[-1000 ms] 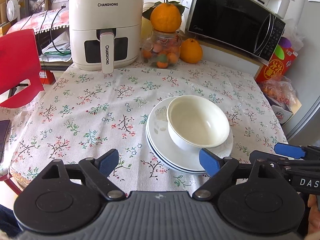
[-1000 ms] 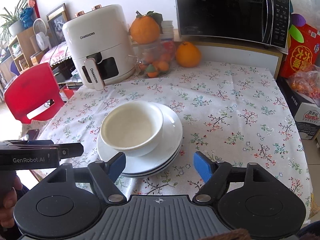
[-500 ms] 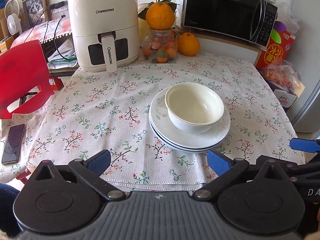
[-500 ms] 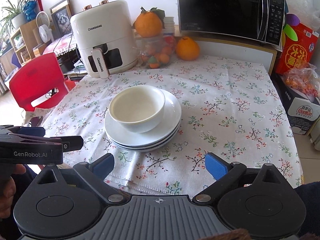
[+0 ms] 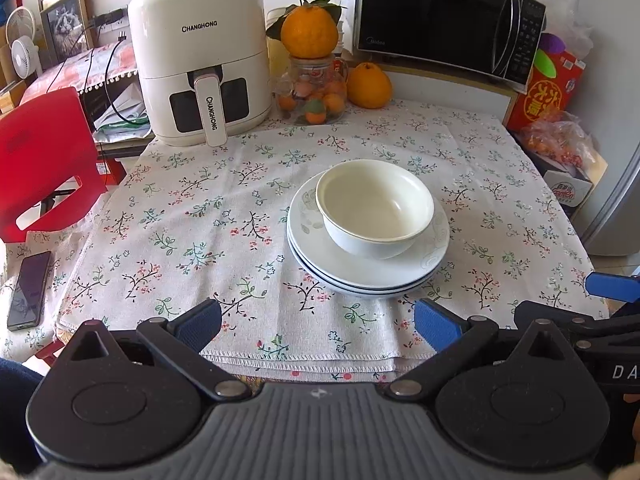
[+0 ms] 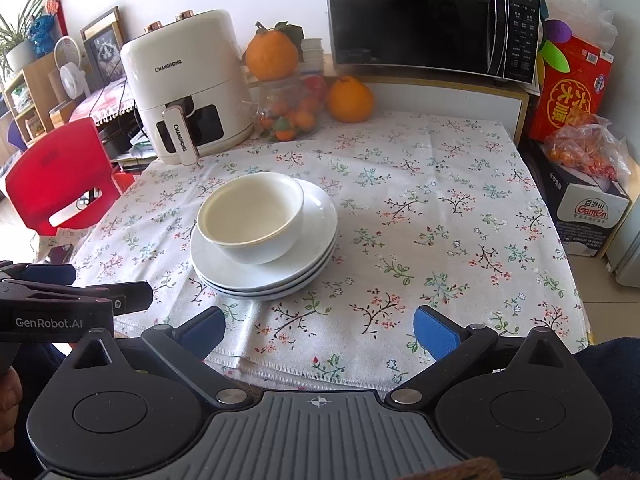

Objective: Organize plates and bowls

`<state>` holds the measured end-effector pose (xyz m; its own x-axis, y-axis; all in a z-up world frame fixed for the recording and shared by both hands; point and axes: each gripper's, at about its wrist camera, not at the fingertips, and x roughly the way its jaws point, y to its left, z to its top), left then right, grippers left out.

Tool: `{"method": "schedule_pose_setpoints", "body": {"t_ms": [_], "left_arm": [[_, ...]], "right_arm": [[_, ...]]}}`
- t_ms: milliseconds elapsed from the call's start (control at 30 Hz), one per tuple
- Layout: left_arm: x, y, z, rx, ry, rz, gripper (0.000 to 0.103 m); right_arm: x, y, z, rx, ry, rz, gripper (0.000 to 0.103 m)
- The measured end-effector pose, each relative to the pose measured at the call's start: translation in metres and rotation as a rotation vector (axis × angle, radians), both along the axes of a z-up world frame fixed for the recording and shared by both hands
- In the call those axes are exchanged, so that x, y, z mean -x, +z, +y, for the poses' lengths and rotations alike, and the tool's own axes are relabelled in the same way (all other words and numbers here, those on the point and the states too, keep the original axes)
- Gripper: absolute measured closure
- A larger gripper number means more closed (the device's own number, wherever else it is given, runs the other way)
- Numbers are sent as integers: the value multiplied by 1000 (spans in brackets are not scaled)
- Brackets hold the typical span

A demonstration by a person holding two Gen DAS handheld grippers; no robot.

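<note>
Resting spot: we see the white bowl (image 5: 374,210) sitting upright in the top plate of a stack of white plates (image 5: 366,270), slightly off-centre toward the far left of the stack in the right wrist view.
Stack position: we find the plates near the middle of the floral tablecloth (image 5: 192,240), toward its near half.
Left gripper: we hold the left gripper (image 5: 316,322) over the near edge of the cloth, jaws spread wide, nothing between its blue pads, apart from the plates.
Right gripper: our right gripper (image 6: 318,328) hovers at the near edge too; its jaws are opening, with only cloth showing between them, and the stack lies ahead and to the left.
Back of table: we note a white Changhong air fryer (image 5: 198,56), a glass jar of small oranges (image 5: 314,94) with a large orange (image 5: 308,32) on top, and another large orange (image 5: 368,86) beside the jar.
Behind: we see a black microwave (image 5: 448,20) on a raised shelf.
Left side: we spot a red chair (image 5: 42,160) and a dark phone (image 5: 28,290) lying flat near the table's left edge.
</note>
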<state>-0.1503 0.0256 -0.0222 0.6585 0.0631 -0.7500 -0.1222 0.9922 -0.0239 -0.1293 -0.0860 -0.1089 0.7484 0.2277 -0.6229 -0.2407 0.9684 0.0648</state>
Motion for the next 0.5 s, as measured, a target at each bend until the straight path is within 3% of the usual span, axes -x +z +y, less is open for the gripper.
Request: {"method": "schedule_pose_setpoints", "body": {"t_ms": [500], "left_arm": [[-6, -6, -11, -13, -28, 22, 0]], "right_arm": [[-4, -5, -3, -4, -6, 12, 2]]}}
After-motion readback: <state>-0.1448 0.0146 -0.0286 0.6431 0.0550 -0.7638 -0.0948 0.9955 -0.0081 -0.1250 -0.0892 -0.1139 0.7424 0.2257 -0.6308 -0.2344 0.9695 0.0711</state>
